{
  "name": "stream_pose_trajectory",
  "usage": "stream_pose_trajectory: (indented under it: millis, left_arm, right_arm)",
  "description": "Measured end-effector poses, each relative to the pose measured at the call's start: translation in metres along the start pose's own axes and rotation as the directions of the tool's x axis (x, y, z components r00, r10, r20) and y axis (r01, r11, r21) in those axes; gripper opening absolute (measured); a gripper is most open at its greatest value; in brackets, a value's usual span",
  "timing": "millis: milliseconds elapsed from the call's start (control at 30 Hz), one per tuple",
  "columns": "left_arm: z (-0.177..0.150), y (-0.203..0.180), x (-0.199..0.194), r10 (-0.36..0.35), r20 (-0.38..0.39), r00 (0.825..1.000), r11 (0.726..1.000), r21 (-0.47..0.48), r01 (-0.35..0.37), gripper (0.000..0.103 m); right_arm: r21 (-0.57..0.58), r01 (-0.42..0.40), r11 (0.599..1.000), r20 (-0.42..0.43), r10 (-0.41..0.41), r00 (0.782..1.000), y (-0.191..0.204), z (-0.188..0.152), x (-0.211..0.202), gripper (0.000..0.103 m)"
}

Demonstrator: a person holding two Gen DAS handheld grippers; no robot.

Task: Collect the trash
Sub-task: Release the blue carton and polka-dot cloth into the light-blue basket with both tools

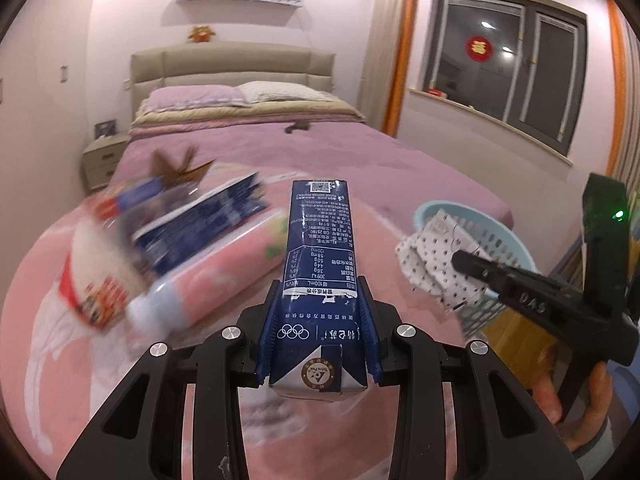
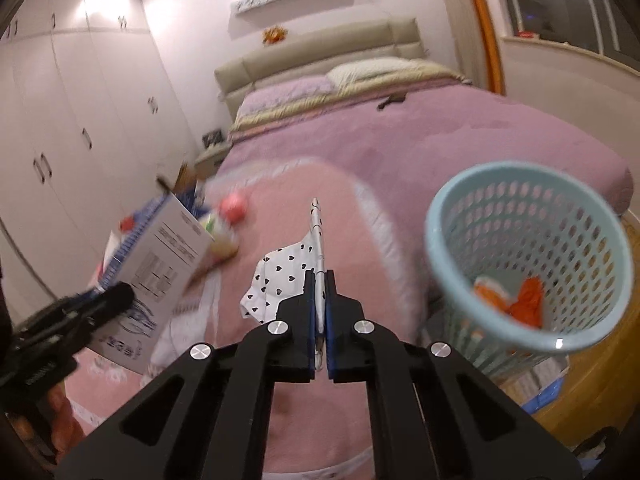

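My left tongs [image 1: 320,320] clamp the stiff, light navy milk carton [image 1: 318,264] low across its sides; right tongs [image 2: 319,300] pinch the limp heart-print white wrapper [image 2: 280,276], pale-blue mesh basket [image 2: 440,216] at two o'clock.

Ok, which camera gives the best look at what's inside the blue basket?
The right wrist view. It looks down into the blue basket, showing orange trash at the bottom. In the left wrist view the basket is seen from the side, mostly behind the spotted wrapper in the right gripper; its contents are hidden.
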State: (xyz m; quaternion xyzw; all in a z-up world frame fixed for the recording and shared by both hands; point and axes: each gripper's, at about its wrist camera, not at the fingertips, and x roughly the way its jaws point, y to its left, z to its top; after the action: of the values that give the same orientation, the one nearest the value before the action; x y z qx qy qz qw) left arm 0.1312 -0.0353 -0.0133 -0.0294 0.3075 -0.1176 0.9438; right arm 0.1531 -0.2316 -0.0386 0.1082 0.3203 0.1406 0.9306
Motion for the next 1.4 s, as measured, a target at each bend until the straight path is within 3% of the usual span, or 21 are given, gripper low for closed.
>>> stream_pose_trajectory:
  millis: [200, 333, 567, 767, 800, 867, 900, 933, 1000, 1133, 1400]
  left_arm:
    - [0.036, -0.043, 0.031, -0.097, -0.006, 0.995, 0.993, 0.073, 0.097, 0.034]
    - [0.057, -0.064, 0.061, -0.279, -0.06, 0.959, 0.96, 0.023, 0.28, 0.034]
    - [0.079, -0.109, 0.119, -0.387, -0.1, 0.917, 0.92, 0.022, 0.39, 0.034]
    - [0.079, -0.131, 0.167, -0.423, -0.172, 0.889, 0.904, -0.021, 0.426, 0.034]
    - [0.079, -0.134, 0.173, -0.421, -0.182, 0.889, 0.905, -0.02, 0.425, 0.035]
    - [0.078, -0.133, 0.179, -0.386, -0.187, 0.903, 0.92, -0.004, 0.392, 0.053]
    - [0.078, -0.132, 0.178, -0.373, -0.178, 0.911, 0.925, 0.0, 0.379, 0.069]
    - [0.078, -0.13, 0.175, -0.368, -0.156, 0.917, 0.928, 0.003, 0.373, 0.074]
    - [0.077, -0.127, 0.169, -0.371, -0.141, 0.918, 0.926, 0.017, 0.377, 0.074]
    - [0.08, -0.127, 0.152, -0.369, -0.113, 0.922, 0.926, 0.043, 0.376, 0.074]
    - [0.084, -0.113, 0.095, -0.326, -0.005, 0.945, 0.94, 0.101, 0.325, 0.074]
  right_arm:
    - [0.069, 0.071, 0.995, 0.078, -0.076, 0.994, -0.041, 0.028, -0.021, 0.002]
    - [0.147, 0.117, 0.982, 0.078, -0.129, 0.989, -0.079, 0.039, -0.022, 0.002]
    - [0.225, 0.242, 0.944, 0.061, -0.262, 0.963, -0.13, 0.045, -0.018, 0.002]
    - [0.286, 0.324, 0.902, 0.01, -0.341, 0.94, -0.16, 0.044, -0.005, 0.003]
    - [0.292, 0.337, 0.895, 0.003, -0.353, 0.936, -0.163, 0.043, -0.004, 0.003]
    - [0.307, 0.348, 0.886, -0.035, -0.355, 0.934, -0.173, 0.04, 0.004, 0.008]
    - [0.323, 0.347, 0.88, -0.06, -0.347, 0.936, -0.179, 0.038, 0.008, 0.02]
    - [0.336, 0.345, 0.876, -0.073, -0.341, 0.937, -0.183, 0.036, 0.009, 0.036]
    - [0.369, 0.359, 0.857, -0.08, -0.356, 0.931, -0.189, 0.031, 0.008, 0.052]
    - [0.39, 0.346, 0.853, -0.066, -0.349, 0.935, -0.187, 0.025, 0.001, 0.052]
    - [0.299, 0.298, 0.906, 0.013, -0.316, 0.949, -0.135, 0.042, -0.019, 0.052]
